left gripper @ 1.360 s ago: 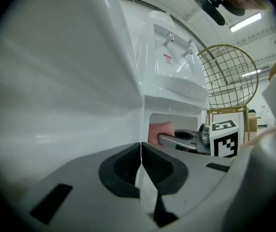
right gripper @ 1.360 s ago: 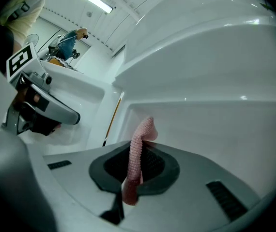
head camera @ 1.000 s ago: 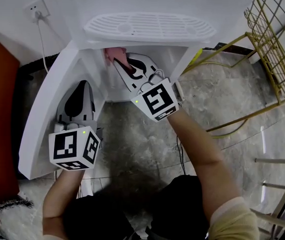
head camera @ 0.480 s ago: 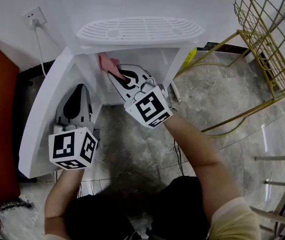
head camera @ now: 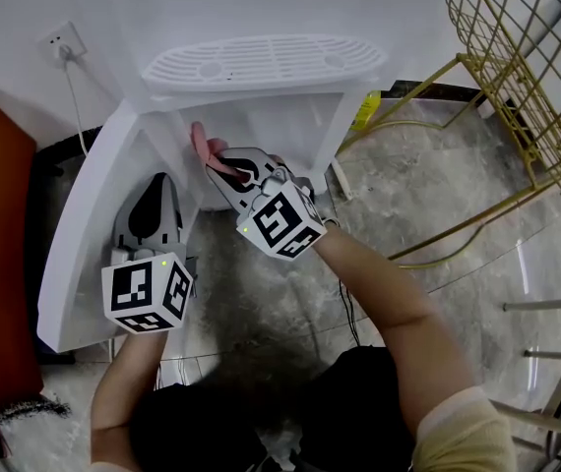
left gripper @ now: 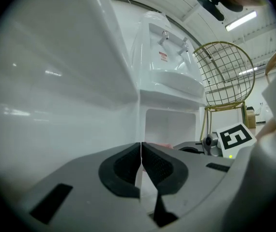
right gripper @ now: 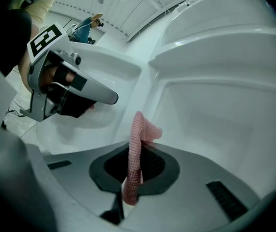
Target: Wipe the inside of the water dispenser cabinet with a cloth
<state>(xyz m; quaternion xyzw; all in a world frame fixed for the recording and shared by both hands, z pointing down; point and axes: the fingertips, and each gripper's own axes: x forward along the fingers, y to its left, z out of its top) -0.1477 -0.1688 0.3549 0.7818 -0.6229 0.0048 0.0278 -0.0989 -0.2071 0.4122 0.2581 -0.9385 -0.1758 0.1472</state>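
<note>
Over grey stone floor (head camera: pixel 261 293), right tool (right gripper: pixel 134 170) clamps pink cloth (head camera: pixel 200 142) at the cabinet (head camera: pixel 290 116) opening; left tool (left gripper: pixel 141 151) is closed.

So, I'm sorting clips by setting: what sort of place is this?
Indoors, likely an office or lounge corner: a white water dispenser by a wall socket, stone-tile floor, gold wire chair.

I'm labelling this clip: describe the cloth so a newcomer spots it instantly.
Find the white plastic water dispenser with its cabinet door open. At the cabinet mouth, the right gripper is shut on a textured pink cloth, the only pink thing amid the white.
</note>
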